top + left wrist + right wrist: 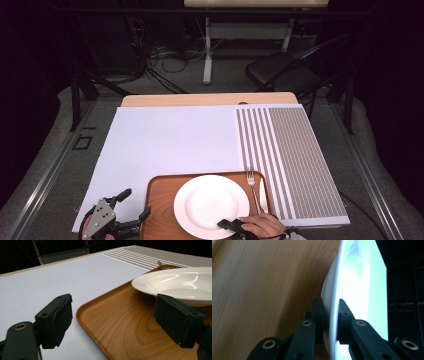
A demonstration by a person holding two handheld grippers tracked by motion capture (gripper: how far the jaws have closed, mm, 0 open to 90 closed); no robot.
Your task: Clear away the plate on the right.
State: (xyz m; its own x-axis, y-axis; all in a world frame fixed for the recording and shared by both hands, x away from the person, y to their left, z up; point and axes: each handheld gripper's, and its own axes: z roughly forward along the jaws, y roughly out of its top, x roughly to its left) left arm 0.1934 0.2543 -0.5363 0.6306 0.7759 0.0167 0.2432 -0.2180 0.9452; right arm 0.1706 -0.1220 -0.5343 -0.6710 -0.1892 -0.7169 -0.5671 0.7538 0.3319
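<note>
A dim recording lab or test room, not a home. A wooden table (205,99) stands on grey carpet (45,200), covered by a plain white sheet (170,140) and a striped grey placemat (290,160), staged like a dining setup with a wooden tray (160,192), white plate (211,205) and fork (251,182). Metal rails (50,170) run along the floor on both sides. Behind the table, loose black cables (165,57) lie tangled on the floor beneath a second desk with white metal legs (207,50). A black folding chair (285,70) stands to the right. The surroundings fall into darkness.
</note>
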